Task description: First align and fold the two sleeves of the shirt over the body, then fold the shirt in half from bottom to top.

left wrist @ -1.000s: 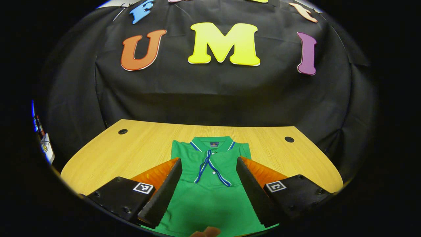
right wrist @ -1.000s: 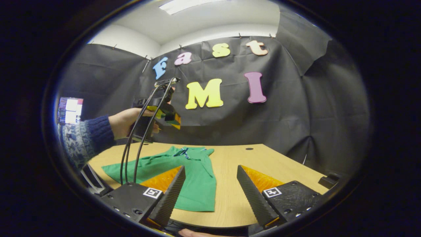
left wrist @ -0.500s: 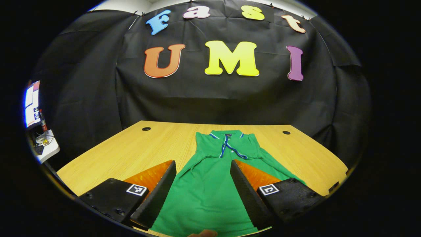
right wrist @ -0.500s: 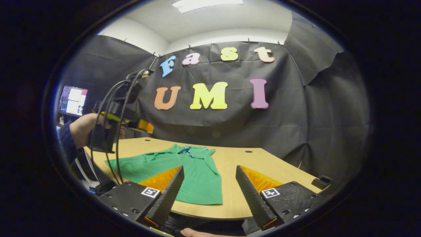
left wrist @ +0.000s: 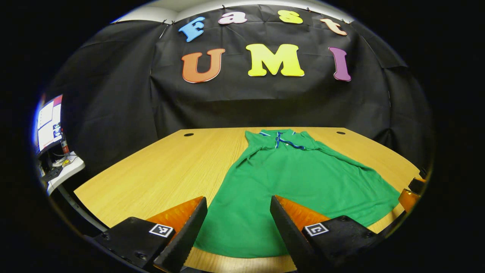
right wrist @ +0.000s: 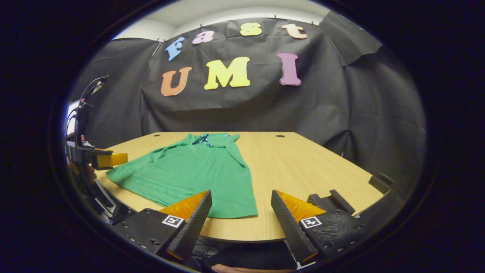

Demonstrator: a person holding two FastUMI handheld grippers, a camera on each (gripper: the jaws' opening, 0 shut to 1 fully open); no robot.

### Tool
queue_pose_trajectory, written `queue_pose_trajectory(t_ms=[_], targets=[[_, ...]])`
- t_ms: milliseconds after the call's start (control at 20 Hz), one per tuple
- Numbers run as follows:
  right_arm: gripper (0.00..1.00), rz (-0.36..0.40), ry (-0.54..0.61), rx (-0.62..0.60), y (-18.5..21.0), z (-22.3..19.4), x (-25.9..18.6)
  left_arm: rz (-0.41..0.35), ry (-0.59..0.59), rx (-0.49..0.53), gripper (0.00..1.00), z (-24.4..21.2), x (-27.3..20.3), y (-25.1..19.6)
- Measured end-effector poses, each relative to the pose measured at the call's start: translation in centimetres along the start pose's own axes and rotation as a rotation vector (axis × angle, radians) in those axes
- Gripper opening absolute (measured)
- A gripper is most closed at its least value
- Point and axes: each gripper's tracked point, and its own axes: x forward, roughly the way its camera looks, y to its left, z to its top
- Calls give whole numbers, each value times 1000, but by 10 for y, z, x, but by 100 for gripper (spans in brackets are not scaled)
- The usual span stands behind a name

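Green shirt (left wrist: 295,178) lies long on the table (left wrist: 159,178), sleeves seemingly tucked over; both grippers (left wrist: 238,231) (right wrist: 240,223) gape empty, so hem-to-collar fold probably remains.

A wooden table (left wrist: 163,170) stood in the booth, with a light grain and a rounded near edge. It had two small dark round holes (left wrist: 188,134) near its far edge, one at the left and one at the right (left wrist: 340,133). Behind the table hung a black cloth wall (left wrist: 113,98). Far at the left a lit screen (left wrist: 47,123) was visible, and below it a white shelf (left wrist: 66,170) with small cluttered items. Above the cloth was a pale ceiling (right wrist: 212,13).
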Motion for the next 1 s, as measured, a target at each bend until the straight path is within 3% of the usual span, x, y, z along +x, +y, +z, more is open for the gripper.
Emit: queue_pose_trajectory(t_ms=[250, 500, 550, 600, 650, 750, 800, 850, 950, 1000], targets=[[96, -3, 90, -1, 5, -20, 14, 15, 78, -55, 100, -26, 12, 10], [95, 13, 84, 19, 10, -18, 25, 0, 51, -2, 100, -28, 16, 6], [95, 20, 81, 19, 12, -17, 27, -17, 50, 10, 88, -28, 17, -1], [79, 48, 61, 23, 20, -17, 32, -33, 45, 30, 75, -27, 18, -7], [64, 83, 61, 21, 29, -18, 34, -36, 42, 57, 52, -27, 19, -11], [32, 134, 54, 21, 39, -18, 39, -33, 31, 93, 25, -25, 19, -15], [17, 136, 56, 33, 37, -18, 42, -39, 23, 95, 17, -23, 20, -18], [10, 137, 63, 40, 36, -15, 44, -50, 19, 90, 11, -20, 20, -22], [9, 107, 69, 37, 32, -11, 45, -55, 10, 84, 9, -13, 24, -23], [0, 91, 69, 32, 27, -9, 47, -59, 4, 82, 9, -7, 24, -23]])
